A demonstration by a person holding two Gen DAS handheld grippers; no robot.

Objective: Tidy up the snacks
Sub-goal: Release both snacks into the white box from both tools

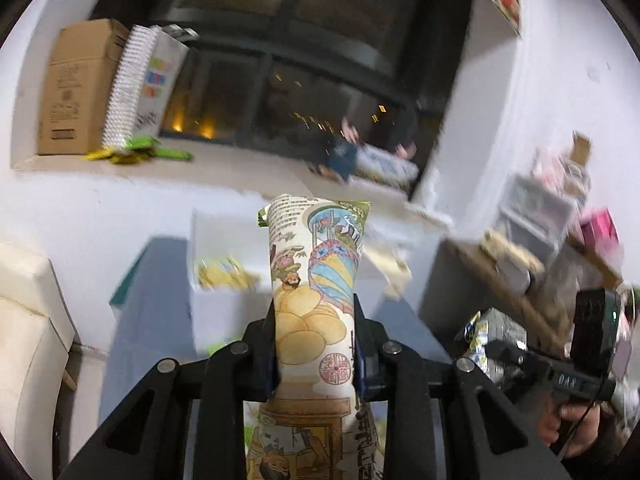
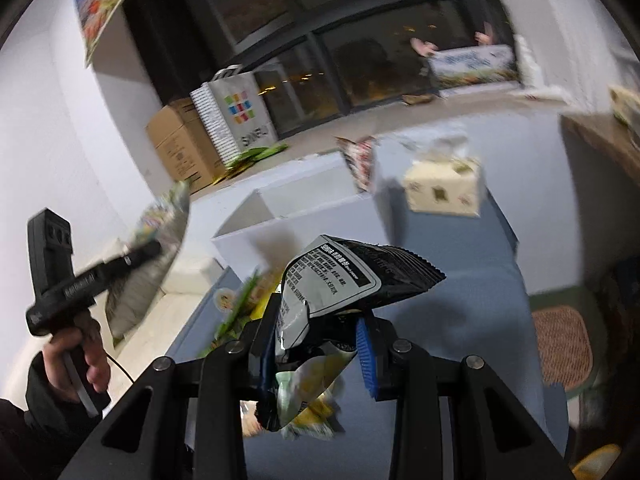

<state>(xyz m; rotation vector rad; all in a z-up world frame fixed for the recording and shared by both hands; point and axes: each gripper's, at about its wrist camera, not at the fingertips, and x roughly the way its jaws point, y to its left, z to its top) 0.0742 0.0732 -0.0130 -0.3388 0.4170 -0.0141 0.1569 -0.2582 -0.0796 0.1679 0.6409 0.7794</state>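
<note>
**Both grippers loaded above blue table**

Blue-covered table (image 2: 460,320) with a white open bin (image 2: 280,216) on it, dark window behind. Left gripper (image 1: 315,340) raised and level, fingers clamped on a tall cartoon-printed snack bag (image 1: 316,280), held upright over the table. Right gripper (image 2: 316,344) tilted, fingers pinching a black crinkled snack packet (image 2: 360,276) above the table, near the bin. Cream tissue box (image 2: 442,190) beside the bin.

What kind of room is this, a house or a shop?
Probably a room in a home: a cream sofa, a big dark window showing night lights, and a tissue box on the blue table.
</note>
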